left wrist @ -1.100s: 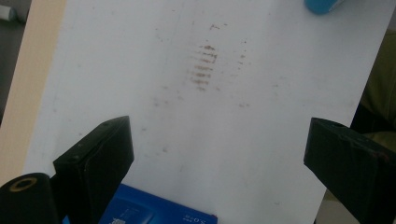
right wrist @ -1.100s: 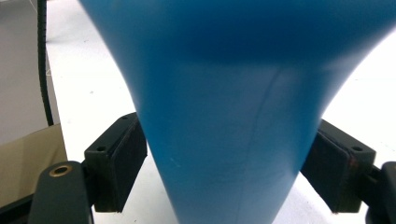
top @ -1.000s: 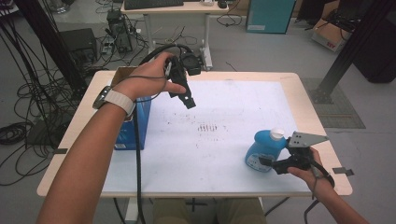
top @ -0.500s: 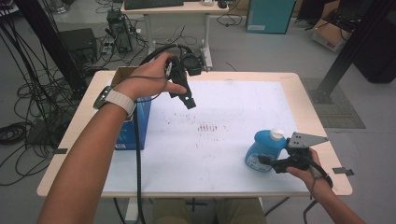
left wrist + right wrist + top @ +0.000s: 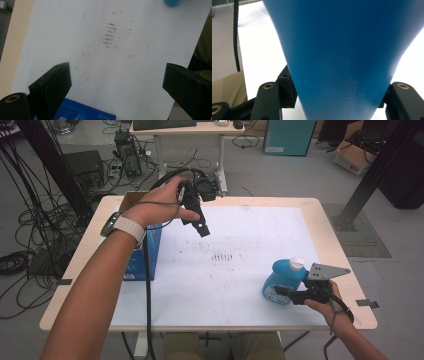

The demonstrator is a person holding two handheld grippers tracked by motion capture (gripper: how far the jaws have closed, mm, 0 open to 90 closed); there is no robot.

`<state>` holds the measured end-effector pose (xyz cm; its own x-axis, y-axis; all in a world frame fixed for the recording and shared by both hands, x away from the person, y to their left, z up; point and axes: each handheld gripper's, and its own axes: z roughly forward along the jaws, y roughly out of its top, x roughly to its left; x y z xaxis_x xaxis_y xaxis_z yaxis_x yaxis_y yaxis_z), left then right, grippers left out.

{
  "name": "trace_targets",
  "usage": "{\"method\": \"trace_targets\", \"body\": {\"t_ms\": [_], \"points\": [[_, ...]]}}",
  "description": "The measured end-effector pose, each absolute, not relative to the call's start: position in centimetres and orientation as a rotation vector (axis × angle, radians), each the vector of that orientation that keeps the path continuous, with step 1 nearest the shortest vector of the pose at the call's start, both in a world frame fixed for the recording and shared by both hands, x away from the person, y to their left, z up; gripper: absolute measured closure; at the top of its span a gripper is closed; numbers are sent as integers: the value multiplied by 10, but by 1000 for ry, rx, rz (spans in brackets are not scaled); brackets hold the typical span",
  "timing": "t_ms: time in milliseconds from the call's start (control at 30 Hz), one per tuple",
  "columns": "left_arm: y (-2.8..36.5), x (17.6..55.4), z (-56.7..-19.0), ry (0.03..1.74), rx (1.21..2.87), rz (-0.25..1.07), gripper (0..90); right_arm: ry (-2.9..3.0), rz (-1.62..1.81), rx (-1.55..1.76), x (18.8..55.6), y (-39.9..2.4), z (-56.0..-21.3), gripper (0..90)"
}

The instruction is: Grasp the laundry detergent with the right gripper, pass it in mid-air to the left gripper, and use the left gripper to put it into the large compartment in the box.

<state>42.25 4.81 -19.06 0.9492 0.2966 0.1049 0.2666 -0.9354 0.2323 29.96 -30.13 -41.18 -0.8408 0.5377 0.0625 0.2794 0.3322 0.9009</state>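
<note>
A blue bottle (image 5: 281,279) with a white cap stands at the table's front right. My right gripper (image 5: 280,293) reaches it from the right. Its jaws have just been closing, and they now press on the bottle's lower body. Up close the blue bottle (image 5: 337,50) fills the space between the right gripper (image 5: 337,100) jaws. My left gripper (image 5: 202,229) hangs above the table's back left, tilted down. The left gripper (image 5: 117,75) is open with nothing between its jaws, over the white table top.
A blue box (image 5: 152,251) stands at the table's left edge, with an open cardboard box (image 5: 134,199) behind it. Brown smudges (image 5: 222,256) mark the white table top (image 5: 250,235). Cables, a desk and boxes sit on the floor beyond.
The right gripper's jaws have drawn in onto the blue bottle. Both hands and the bottle have kept their places.
</note>
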Motion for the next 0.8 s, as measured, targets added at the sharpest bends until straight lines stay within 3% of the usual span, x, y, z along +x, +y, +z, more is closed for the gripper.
{"method": "trace_targets", "body": {"t_ms": [800], "points": [[46, 422, -192, 419, 2885, 202, 89, 2324, 1525, 709, 298, -302, -415, 414]]}}
